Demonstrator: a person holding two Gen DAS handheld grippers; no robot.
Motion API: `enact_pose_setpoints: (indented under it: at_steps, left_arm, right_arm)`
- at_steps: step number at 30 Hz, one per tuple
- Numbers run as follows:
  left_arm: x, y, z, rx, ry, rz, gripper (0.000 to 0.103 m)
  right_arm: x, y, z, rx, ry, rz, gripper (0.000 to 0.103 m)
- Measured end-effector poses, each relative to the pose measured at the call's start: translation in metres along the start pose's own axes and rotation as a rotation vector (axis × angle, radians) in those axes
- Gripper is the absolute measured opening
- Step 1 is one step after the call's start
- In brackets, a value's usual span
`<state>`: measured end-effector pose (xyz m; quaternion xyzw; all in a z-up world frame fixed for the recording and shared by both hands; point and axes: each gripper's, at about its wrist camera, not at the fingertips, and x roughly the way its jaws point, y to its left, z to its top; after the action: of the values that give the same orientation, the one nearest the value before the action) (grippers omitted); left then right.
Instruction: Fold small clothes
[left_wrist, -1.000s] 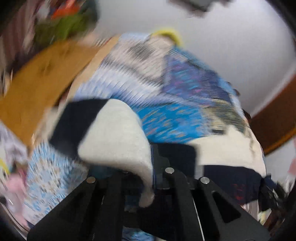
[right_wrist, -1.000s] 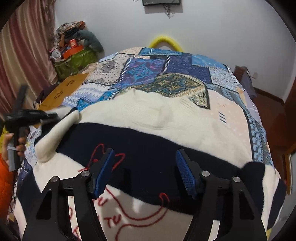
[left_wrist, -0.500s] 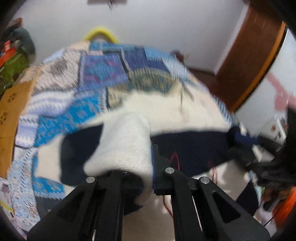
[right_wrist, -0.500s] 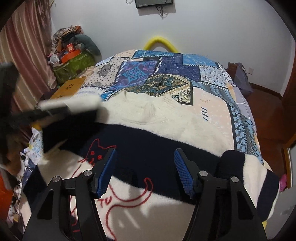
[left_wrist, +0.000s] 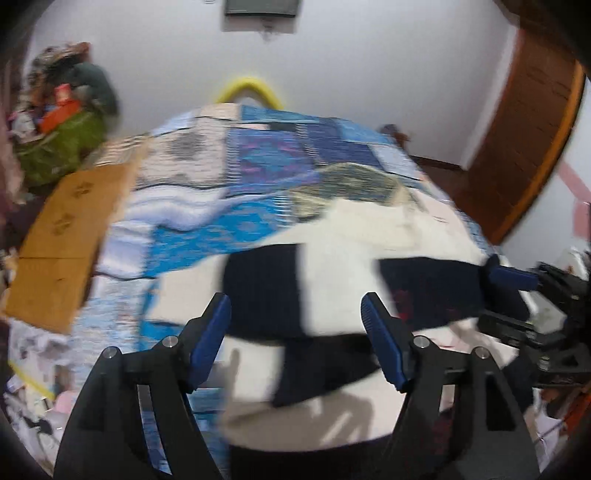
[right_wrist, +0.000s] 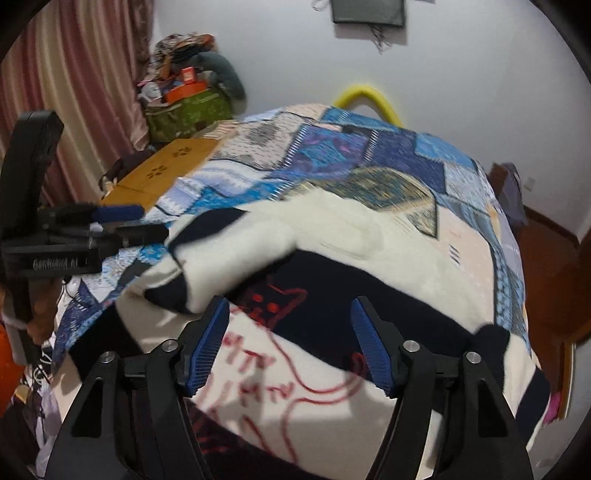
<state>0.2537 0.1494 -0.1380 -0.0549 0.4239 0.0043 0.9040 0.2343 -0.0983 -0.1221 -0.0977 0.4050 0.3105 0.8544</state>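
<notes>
A bedroom folding job is moving on to its next stage: at about 9 o'clock in the right wrist view, the left gripper (right_wrist: 122, 221) is hovering just off the sweater's near-left edge with its fingers apart and holding nothing, where half a second ago they were clamped on the cream-and-navy sleeve. That sleeve (right_wrist: 221, 266) is now lying released across the chest of the striped sweater (right_wrist: 388, 280), which is spreading over the patchwork quilt (right_wrist: 369, 158) of the bed, its red cat design showing at 6 o'clock. In the left wrist view, badly blurred by motion, the left gripper (left_wrist: 295, 343) is looking down on the folded-over sleeve (left_wrist: 295, 291) between its open blue pads. Further right, the right gripper (right_wrist: 290, 347) is hanging over the sweater's front, fingers (right_wrist: 207, 343) spread wide and empty, as they were a second ago. At 3 o'clock, the other sleeve (right_wrist: 495, 343) is still lying out toward the bed's edge. The first sleeve fold appears done, so the far sleeve is likely next, probably falling to the right gripper.
</notes>
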Motion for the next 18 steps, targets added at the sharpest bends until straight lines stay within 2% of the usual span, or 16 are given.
enact_pose_setpoints:
  at_steps: [3,7,12,15,18]
  left_arm:
    - [0.010,0.026,-0.007,-0.034,0.036,0.047,0.072]
    - [0.043,0.058,-0.033,-0.092,0.139,0.064,0.072]
    - [0.082,0.071,-0.064,-0.133,0.247,0.021,0.072]
    - [0.088,0.075,-0.069,-0.147,0.242,0.001,0.074]
    - [0.088,0.070,-0.071,-0.116,0.232,0.036,0.078]
  right_arm:
    - [0.007,0.017,0.008,-0.040,0.005,0.009,0.068]
    - [0.030,0.041,0.016,-0.095,0.039,0.015,0.068]
    - [0.072,0.059,0.012,-0.112,0.117,0.022,0.068]
    - [0.091,0.064,0.012,-0.110,0.130,0.001,0.066]
    - [0.104,0.062,0.018,-0.103,0.123,-0.058,0.063]
